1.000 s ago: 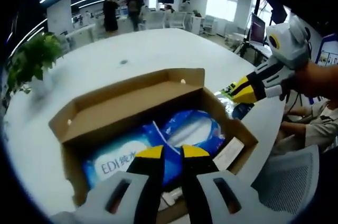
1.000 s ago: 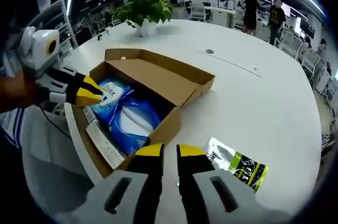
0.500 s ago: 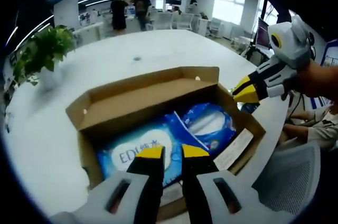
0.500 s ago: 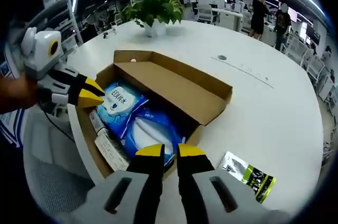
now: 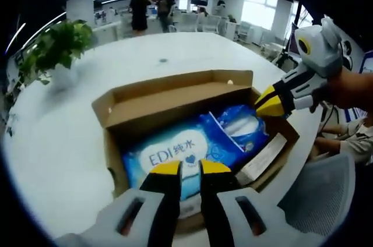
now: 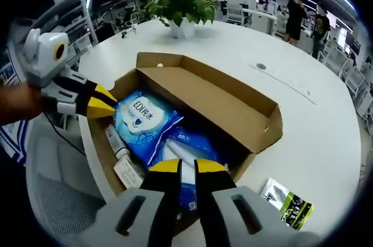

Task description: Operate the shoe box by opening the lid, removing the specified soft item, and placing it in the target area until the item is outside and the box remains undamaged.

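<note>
Both tongs, left [image 5: 183, 167] and right [image 6: 180, 165], nearly together, empty, at bottom centre over the open shoe box [image 5: 175, 92] on the tabletop [image 5: 64, 142]. Blue wipes pack [image 5: 175, 154] inside: probably soft, slippery film. Pinch an edge seam.

The blue wet-wipe pack [image 5: 175, 154] lying in the open shoe box [image 5: 175, 92] carries the one legible print: on its white oval label stands "EDI" followed by the Chinese characters "纯水", in blue, with a small heart mark beneath. In the right gripper view the same label on the pack [image 6: 143, 119] again reads "EDI 纯水". The white strip [image 5: 262, 158] along the box's edge and the green-and-black packet [image 6: 288, 203] on the desk [image 6: 326, 136] bear print too small to read.
</note>
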The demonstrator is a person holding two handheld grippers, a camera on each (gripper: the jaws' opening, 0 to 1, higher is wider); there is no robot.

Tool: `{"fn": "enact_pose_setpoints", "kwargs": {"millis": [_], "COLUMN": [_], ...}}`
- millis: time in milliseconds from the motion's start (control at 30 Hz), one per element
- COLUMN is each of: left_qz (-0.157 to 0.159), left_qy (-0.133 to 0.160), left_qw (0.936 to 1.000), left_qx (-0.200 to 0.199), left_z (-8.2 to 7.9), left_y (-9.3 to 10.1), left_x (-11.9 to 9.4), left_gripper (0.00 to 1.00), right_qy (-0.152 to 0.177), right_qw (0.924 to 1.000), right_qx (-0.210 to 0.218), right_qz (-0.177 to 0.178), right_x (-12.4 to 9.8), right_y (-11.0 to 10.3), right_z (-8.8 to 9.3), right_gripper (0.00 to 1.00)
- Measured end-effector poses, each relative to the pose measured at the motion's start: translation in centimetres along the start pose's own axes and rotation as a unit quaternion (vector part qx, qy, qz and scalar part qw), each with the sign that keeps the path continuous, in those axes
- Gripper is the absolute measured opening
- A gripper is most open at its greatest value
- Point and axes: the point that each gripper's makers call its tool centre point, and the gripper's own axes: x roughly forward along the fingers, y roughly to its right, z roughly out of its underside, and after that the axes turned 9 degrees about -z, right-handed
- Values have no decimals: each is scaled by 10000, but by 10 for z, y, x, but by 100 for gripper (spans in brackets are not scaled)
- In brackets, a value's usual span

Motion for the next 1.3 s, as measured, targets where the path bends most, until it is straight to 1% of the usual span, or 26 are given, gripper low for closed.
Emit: {"fn": "enact_pose_setpoints", "kwargs": {"millis": [300,633,833,1033,1233,1300], "left_qz": [-7,23,63,88,97,96], "left_qy": [-69,-97,-167,-181,-189,-204], "left_qw": [10000,9999,9998,9998,9998,9997], "left_qx": [3,-34,-31,-23,-55,-60], "left_z": [8,12,18,19,22,23], "left_y": [-9,-15,-16,-17,-20,-20], "left_x": [0,1,4,5,5,6], "left_gripper": [8,9,9,9,9,9], "right_qy": [-31,-127,-118,-175,-185,-194], "right_qw": [9999,9996,9994,9991,9992,9993], "right_qx": [-55,-89,-91,-64,-44,-27], "right_qz": [-146,-240,-313,-386,-345,-309], "right_x": [20,33,44,55,56,55], "right_y": [-13,-20,-25,-31,-28,-24], "right_z": [-6,-9,-13,-12,-13,-11], "right_gripper": [7,7,7,7,5,7]}}
